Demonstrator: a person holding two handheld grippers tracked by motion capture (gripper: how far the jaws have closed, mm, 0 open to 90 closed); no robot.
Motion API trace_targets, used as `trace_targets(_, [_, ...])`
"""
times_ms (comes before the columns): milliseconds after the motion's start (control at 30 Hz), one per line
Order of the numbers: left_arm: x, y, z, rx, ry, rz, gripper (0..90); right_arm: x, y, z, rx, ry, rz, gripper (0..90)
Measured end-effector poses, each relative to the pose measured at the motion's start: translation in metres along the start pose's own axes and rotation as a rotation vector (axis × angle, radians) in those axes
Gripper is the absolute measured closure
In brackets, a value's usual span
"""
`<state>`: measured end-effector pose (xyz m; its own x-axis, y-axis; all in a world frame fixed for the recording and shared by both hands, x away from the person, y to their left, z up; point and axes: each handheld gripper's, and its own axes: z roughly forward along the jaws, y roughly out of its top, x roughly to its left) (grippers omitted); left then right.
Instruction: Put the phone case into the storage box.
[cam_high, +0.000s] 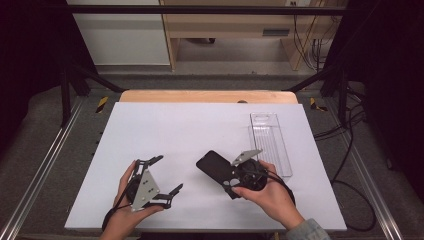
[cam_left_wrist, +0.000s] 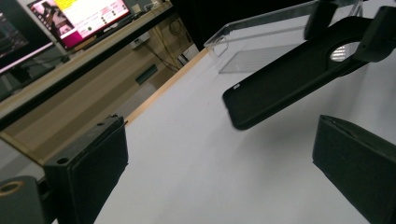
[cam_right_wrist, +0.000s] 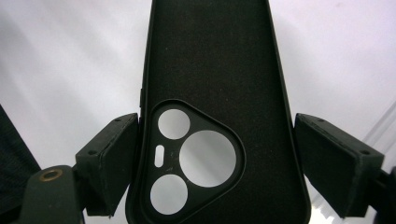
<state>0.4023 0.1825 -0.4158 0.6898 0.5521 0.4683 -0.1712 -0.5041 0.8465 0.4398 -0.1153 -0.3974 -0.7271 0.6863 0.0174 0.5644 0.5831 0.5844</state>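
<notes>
- My right hand-held gripper (cam_high: 239, 176) has its jaws on the two long sides of a black phone case (cam_high: 216, 166), at the end with the camera cut-out. In the right gripper view the left pad touches the case edge; at the right pad I see a thin gap, so I cannot tell if the grip is already firm.
- The case (cam_right_wrist: 219, 107) lies near the middle of the bench, a little to the right, and points away to the far left. In the left gripper view its far end seems lifted a little above the white surface, but I am not sure.
- I judge this case as light and rather soft, probably rubber or silicone, with a matt skin that should not slip. It can bend if I squeeze hard at the thin rim around the cut-out. Better to hold it on the long edges, just beyond the cut-out, where the wall is stronger.
- My left hand-held gripper (cam_high: 161, 176) is open wide and holds nothing; it is at the near left, well apart from the case.
- A clear plastic tray (cam_high: 270, 142) stands at the far right of the bench (cam_high: 165, 130), just beside my right hand (cam_high: 272, 195).
</notes>
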Motion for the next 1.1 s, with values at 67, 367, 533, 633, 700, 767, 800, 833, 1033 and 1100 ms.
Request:
trace_targets(67, [0.0, 0.006, 0.01, -0.005, 0.0, 0.018, 5.1, -0.005, 0.016, -0.004, 0.013, 0.0, -0.011, 17.0])
trace_targets(367, [-0.008, -0.002, 0.017, -0.024, 0.048, 0.005, 6.9, -0.007, 0.05, -0.009, 0.056, 0.004, -0.048, 16.9])
trace_targets(533, [-0.014, -0.01, 0.015, -0.002, 0.063, 0.033, 7.9, 0.002, 0.061, -0.007, 0.08, 0.006, -0.077, 16.8])
trace_targets(633, [-0.017, -0.009, 0.014, -0.001, 0.076, 0.05, 8.7, 0.01, 0.063, -0.005, 0.104, 0.013, -0.093, 16.8])
trace_targets(700, [-0.019, -0.008, 0.013, -0.006, 0.088, 0.06, 9.4, 0.013, 0.063, -0.004, 0.119, 0.013, -0.117, 16.8])
trace_targets(767, [-0.02, -0.007, 0.013, -0.003, 0.094, 0.073, 9.5, 0.014, 0.063, -0.004, 0.122, 0.014, -0.129, 16.8])
trace_targets(800, [-0.021, -0.008, 0.014, -0.002, 0.093, 0.081, 9.9, 0.017, 0.063, -0.004, 0.122, 0.02, -0.132, 16.7])
trace_targets(833, [-0.022, -0.008, 0.015, 0.004, 0.084, 0.086, 9.9, 0.017, 0.063, -0.004, 0.122, 0.02, -0.132, 16.7])
trace_targets(1033, [-0.027, -0.007, 0.016, 0.013, 0.087, 0.129, 12.6, 0.022, 0.064, -0.006, 0.118, 0.038, -0.143, 16.7])
trace_targets(1100, [-0.029, -0.007, 0.017, 0.019, 0.089, 0.15, 13.3, 0.025, 0.065, -0.004, 0.122, 0.045, -0.152, 16.6])
